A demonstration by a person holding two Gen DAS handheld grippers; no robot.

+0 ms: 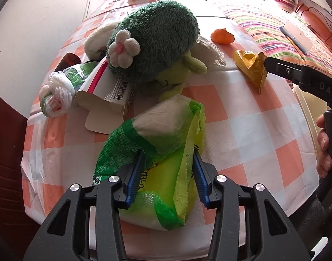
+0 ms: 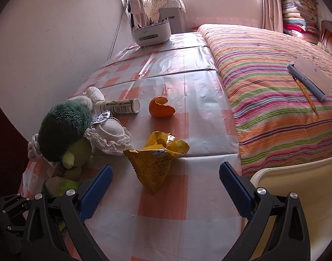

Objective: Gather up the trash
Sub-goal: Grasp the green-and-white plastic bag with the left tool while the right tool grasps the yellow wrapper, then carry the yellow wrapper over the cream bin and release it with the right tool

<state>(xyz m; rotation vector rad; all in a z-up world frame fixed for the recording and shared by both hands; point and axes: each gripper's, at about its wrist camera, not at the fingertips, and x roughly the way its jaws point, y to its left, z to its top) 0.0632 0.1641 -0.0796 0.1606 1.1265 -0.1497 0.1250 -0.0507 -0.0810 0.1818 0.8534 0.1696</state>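
I've got the left gripper (image 1: 168, 171) pinched on the green bag (image 1: 157, 152), blue pads (image 1: 133, 174) pressed into its crumpled middle near my edge of the table (image 1: 253, 134). The right gripper (image 2: 166, 187) hangs spread wide, nothing between its fingers, just short of the yellow wrapper (image 2: 159, 156). That wrapper is my step in hand, I reckon, so I want to push the right gripper forward and low until the open jaws straddle the creased body, then close on the thick folded part, not the thin serrated edge, which I judge would slip out. The wrapper lies flat on the checked cloth, between the orange peel (image 2: 161, 107) beyond it and my fingers; its long axis runs from the torn, puffed mouth on the far right down to a pointed corner aimed back at me and slightly left. Coming in along that axis means I meet the point first, so I'd sooner angle across it. The green bag's long axis runs away from me toward the plush toy (image 1: 153, 43), its open end at the near side. The toy sits close to the wrapper's left, so I keep the left finger clear of its lace trim. A cream bin (image 2: 296, 195) shows at lower right, probably where both go.
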